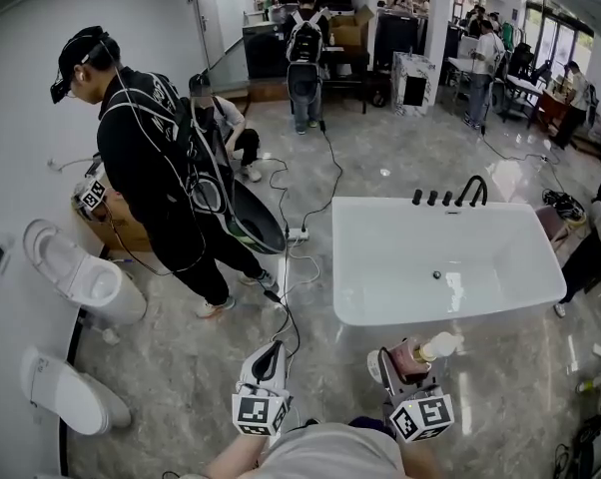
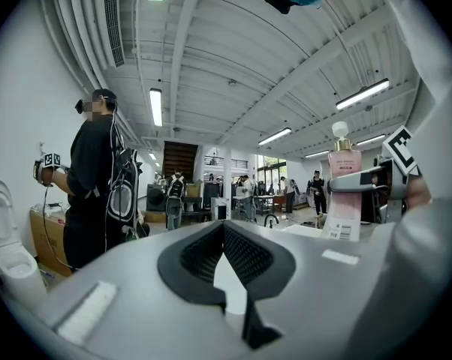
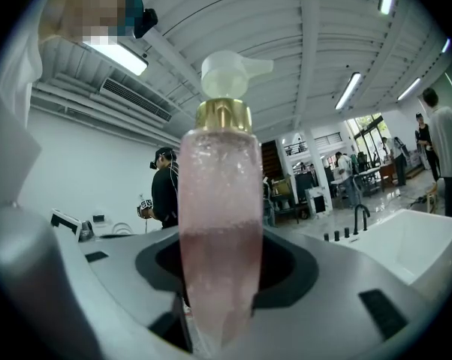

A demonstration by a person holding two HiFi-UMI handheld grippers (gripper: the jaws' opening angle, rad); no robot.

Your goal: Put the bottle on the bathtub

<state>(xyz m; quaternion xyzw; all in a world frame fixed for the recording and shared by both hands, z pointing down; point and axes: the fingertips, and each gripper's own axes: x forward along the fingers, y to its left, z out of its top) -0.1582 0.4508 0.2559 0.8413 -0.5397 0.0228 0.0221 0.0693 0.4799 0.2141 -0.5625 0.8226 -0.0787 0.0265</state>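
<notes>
A pink pump bottle [image 3: 220, 223] with a gold collar and white pump head stands upright between the jaws of my right gripper [image 1: 405, 359], which is shut on it. From the head view the bottle [image 1: 425, 352] hangs just short of the near rim of the white bathtub [image 1: 380, 267]. The left gripper view catches the same bottle [image 2: 344, 182] off to its right. My left gripper [image 1: 269, 359] is at the lower centre, its jaws closed together with nothing in them. The tub [image 3: 417, 242] lies ahead and to the right in the right gripper view.
Black taps [image 1: 450, 196] line the tub's far rim. A person in black [image 1: 161, 178] with a gripper stands left of the tub beside toilets [image 1: 81, 277]. Cables [image 1: 296, 238] trail over the marble floor. More people and desks fill the background.
</notes>
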